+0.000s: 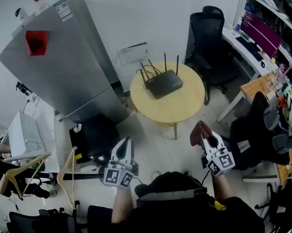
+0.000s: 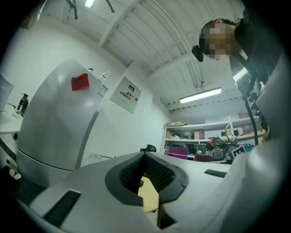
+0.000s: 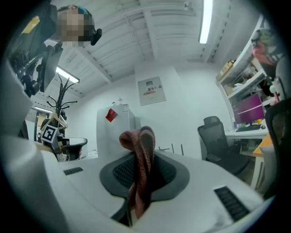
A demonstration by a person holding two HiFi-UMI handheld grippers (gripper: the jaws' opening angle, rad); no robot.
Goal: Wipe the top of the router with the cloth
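Note:
The black router [image 1: 163, 83], with several antennas up, sits on a round yellow table [image 1: 184, 104] ahead of me in the head view. My right gripper [image 1: 206, 139] is held low, short of the table, and is shut on a reddish-brown cloth [image 1: 200, 132]. In the right gripper view the cloth [image 3: 137, 142] bunches up above the pads and hangs down between them. My left gripper [image 1: 123, 142] is also short of the table, to the left, with its jaws together and nothing in them. A sliver of the yellow table [image 2: 149, 199] shows behind the left gripper's pads [image 2: 159, 175].
A tall grey fridge [image 1: 61, 64] stands left of the table, with a black box [image 1: 94, 137] at its foot. A black office chair [image 1: 208, 38] and a desk with a monitor [image 1: 258, 34] are to the right. Coat hangers [image 1: 23, 172] hang on a rack at the lower left.

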